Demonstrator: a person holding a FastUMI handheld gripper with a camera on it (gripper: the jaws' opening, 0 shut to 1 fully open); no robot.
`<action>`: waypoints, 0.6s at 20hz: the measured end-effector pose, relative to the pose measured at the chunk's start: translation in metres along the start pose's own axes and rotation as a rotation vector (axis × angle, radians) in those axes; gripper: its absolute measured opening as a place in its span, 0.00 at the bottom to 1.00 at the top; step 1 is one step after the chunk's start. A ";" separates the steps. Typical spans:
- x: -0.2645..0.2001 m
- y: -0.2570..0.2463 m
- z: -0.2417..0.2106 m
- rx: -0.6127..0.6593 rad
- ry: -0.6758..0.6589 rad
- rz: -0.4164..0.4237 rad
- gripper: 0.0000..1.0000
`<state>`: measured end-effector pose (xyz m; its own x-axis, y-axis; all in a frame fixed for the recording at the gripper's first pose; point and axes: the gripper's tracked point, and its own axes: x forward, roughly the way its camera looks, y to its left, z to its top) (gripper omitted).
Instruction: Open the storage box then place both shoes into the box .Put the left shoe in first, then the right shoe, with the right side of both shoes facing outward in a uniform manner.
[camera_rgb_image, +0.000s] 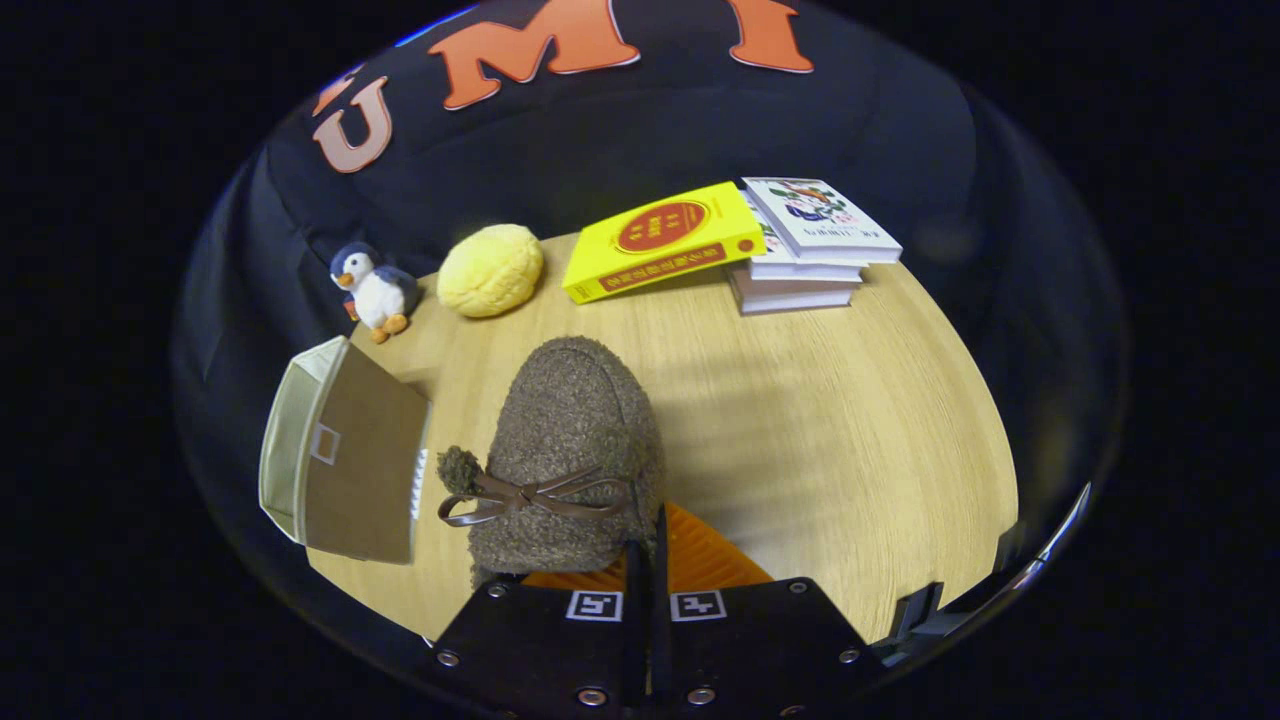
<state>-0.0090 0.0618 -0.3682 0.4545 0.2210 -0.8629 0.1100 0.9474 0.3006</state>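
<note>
Fingers (646, 560) pinched together on brown fuzzy shoe's (570, 450) rear edge; storage box (340, 465) just left.

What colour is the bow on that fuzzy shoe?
Brown, darker than the shoe; the bow shows in the gripper view.

I have the gripper (648, 560) raised above the table (850, 420) with its two fingers drawn nearly together, a thin slit between them. They pinch the rear edge of the fuzzy shoe (570, 440) (both press on it), which hangs just ahead, off the table.
</note>
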 end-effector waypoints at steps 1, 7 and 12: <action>-0.007 0.020 0.005 -0.004 -0.006 0.016 0.03; -0.028 0.137 0.028 -0.057 -0.033 0.091 0.03; -0.027 0.229 0.034 -0.085 -0.028 0.174 0.03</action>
<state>0.0336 0.2649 -0.2624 0.4845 0.3783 -0.7888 -0.0469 0.9116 0.4083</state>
